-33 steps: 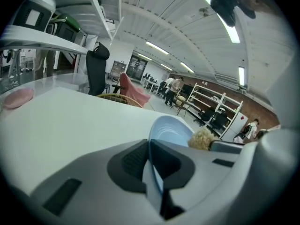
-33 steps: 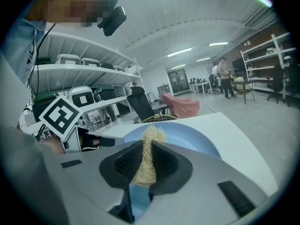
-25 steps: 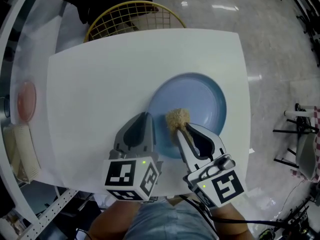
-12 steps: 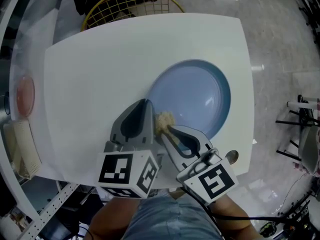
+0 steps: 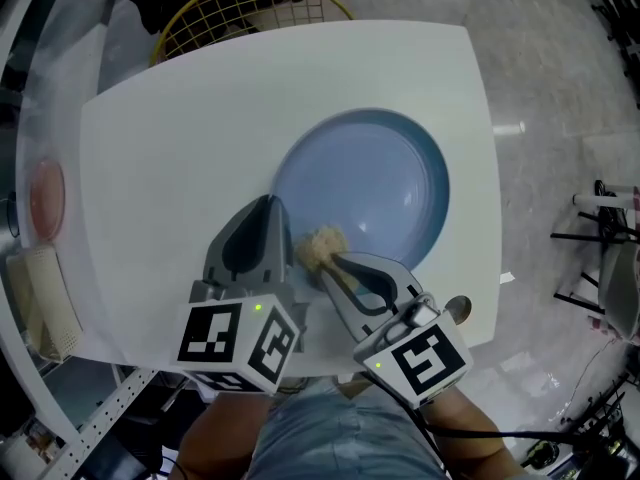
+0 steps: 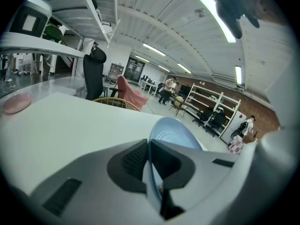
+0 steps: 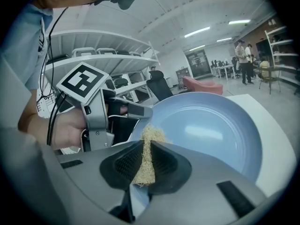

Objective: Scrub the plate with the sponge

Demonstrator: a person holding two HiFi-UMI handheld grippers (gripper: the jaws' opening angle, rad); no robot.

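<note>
A light blue plate [image 5: 372,183] lies on the white table [image 5: 170,138]. My left gripper [image 5: 272,256] is shut on the plate's near-left rim, and in the left gripper view the plate [image 6: 174,136] runs edge-on between its jaws [image 6: 149,149]. My right gripper [image 5: 328,264] is shut on a tan sponge [image 5: 322,246], which rests on the plate's near-left part right beside the left gripper. In the right gripper view the sponge [image 7: 149,142] sticks up between the jaws [image 7: 145,159] against the plate [image 7: 211,125], with the left gripper's finger [image 7: 133,110] behind it.
A yellow wire basket [image 5: 245,8] stands past the table's far edge. On a shelf to the left lie a pink disc [image 5: 46,196] and a pale mesh piece [image 5: 45,313]. The table's right edge [image 5: 490,188] drops to a grey floor.
The right gripper has drawn the sponge from the plate's near middle to its near-left rim, close to the left gripper. The left gripper keeps its hold on the rim.
</note>
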